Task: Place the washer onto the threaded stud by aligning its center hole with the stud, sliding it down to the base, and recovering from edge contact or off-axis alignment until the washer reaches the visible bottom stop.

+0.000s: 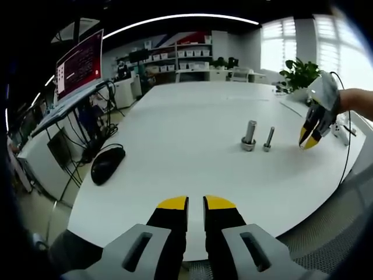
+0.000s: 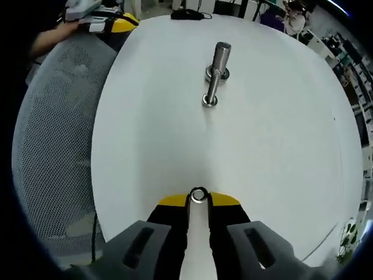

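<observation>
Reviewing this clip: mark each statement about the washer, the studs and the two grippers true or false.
1. The right gripper holds the washer at its tips. True.
2. The washer sits on the thick stud. False: it is in the right gripper, apart from both studs.
3. Two threaded studs stand upright on the white table, the thin stud beside the thick one. True.
4. The left gripper grips a stud. False: it holds nothing.
</observation>
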Available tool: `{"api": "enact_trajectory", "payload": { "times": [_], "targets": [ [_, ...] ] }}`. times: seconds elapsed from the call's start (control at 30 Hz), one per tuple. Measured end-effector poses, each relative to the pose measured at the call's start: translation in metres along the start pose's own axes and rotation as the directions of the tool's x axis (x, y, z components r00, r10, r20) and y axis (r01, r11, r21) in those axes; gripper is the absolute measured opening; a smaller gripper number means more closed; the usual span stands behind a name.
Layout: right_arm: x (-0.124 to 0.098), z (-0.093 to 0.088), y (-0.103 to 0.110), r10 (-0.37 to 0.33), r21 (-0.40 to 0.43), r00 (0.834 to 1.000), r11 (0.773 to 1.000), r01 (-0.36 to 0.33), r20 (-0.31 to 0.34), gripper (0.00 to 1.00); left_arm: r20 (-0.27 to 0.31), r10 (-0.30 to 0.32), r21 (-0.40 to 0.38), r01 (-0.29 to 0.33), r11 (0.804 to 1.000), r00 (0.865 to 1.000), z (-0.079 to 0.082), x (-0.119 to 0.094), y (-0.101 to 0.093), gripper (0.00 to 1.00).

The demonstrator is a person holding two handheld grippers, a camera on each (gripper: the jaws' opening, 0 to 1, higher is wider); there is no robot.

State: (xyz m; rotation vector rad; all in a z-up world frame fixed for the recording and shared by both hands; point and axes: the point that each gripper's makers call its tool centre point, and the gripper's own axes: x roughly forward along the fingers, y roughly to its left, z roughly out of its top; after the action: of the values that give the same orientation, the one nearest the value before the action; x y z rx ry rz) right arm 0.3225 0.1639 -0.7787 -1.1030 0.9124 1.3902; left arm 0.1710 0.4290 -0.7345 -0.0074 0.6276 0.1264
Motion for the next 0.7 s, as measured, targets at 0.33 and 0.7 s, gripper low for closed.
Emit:
{"api": "enact_trajectory", "payload": {
  "times": [0.33, 0.7],
  "targets": [
    [-0.020, 0.038, 0.008, 0.049, -0.107, 0.999, 0.993, -0.049, -0.005, 0.14, -0.005, -0.001, 0.002, 0.001, 1.000, 1.000, -0.001, 0.000, 0.000, 0.08],
    [-0.026, 0.068, 0.006, 0.072, -0.179, 0.997, 0.981, -0.073, -0.016, 0.14, 0.000, 0.001, -0.001, -0.001, 1.000, 1.000, 0.000, 0.000, 0.000, 0.08]
  ]
}}
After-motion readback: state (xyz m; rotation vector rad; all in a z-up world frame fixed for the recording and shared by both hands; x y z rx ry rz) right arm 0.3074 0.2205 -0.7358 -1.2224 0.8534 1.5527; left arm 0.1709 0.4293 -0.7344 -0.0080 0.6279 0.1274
